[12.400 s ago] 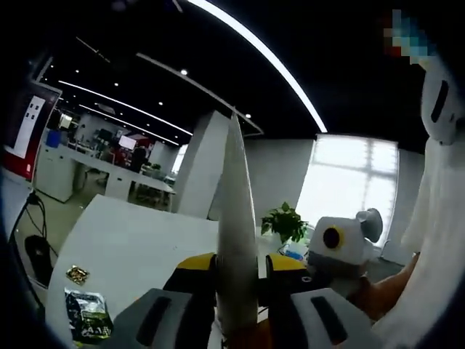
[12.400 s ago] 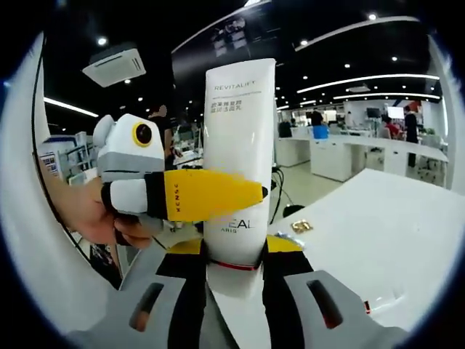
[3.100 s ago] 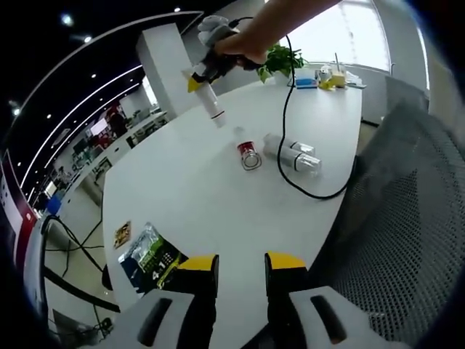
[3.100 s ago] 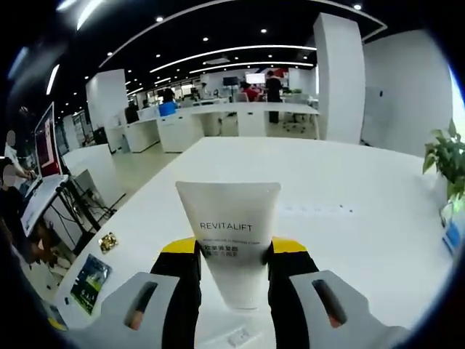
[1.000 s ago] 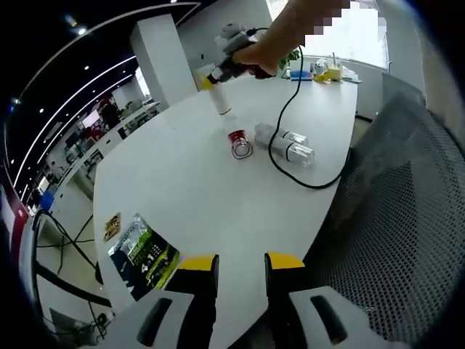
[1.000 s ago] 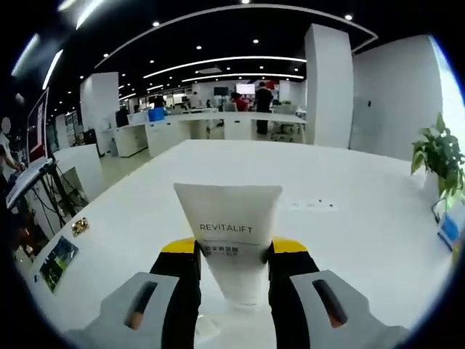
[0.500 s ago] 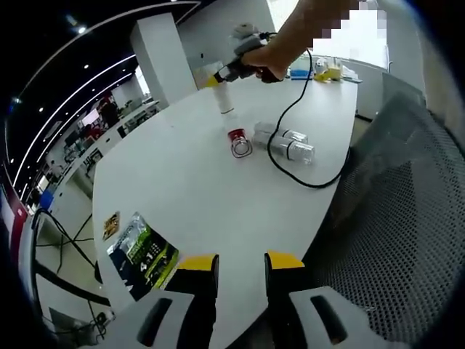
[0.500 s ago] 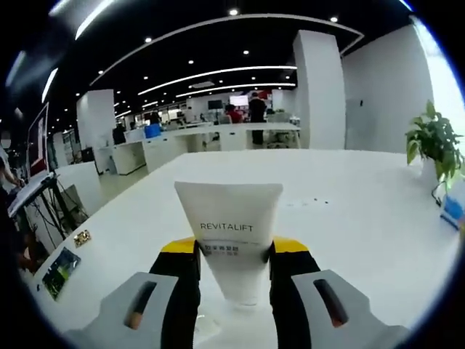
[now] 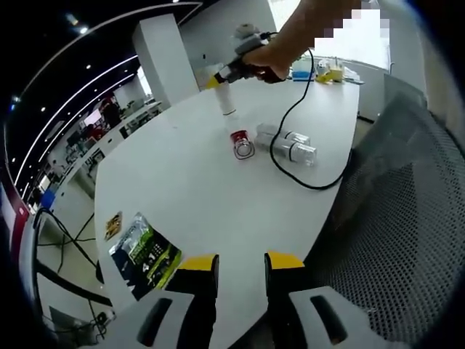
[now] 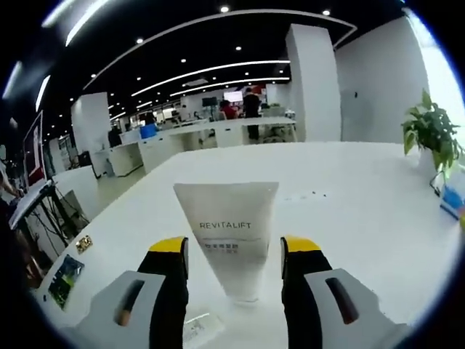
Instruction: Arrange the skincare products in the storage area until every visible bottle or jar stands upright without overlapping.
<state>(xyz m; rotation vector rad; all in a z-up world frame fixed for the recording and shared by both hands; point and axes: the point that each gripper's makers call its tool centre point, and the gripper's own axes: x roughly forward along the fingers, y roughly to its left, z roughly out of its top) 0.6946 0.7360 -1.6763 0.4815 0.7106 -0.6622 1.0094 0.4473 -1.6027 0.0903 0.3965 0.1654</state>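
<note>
Between the right gripper's (image 10: 234, 254) yellow-tipped jaws, in the right gripper view: a white tube (image 10: 227, 236) printed REVITALIFT, standing upright on the white table (image 10: 363, 211) with its flat crimped end up. Jaws spread apart, a clear gap on each side of the tube, released from it. Same tube (image 9: 228, 102) seen far off in the left gripper view, upright near the table's far side, right under the right gripper (image 9: 225, 75), itself held by a bare hand (image 9: 265, 62). Just beside the tube toward the camera: a red jar (image 9: 241, 142) lying on its side, open mouth facing the viewer. Just to the jar's right, two clear bottles (image 9: 288, 144) with silvery ends, also lying down, side by side and touching each other. A black cable (image 9: 301, 109) hanging from the hand and looping over the table (image 9: 218, 203) close round the bottles. Nearer the left gripper: a dark green packet (image 9: 145, 254) flat near the table's edge, a small gold sachet (image 9: 112, 225) just beyond it. Left gripper (image 9: 240, 270) low at the near edge, jaws parted with a narrow gap, grasping nothing. Grey mesh chair back (image 9: 399, 218) on the right of that view. Farther out in the right gripper view: a white column (image 10: 314, 87), a potted plant (image 10: 429, 134) at the right, rows of desks with people at the back, ceiling strip lights overhead.
</note>
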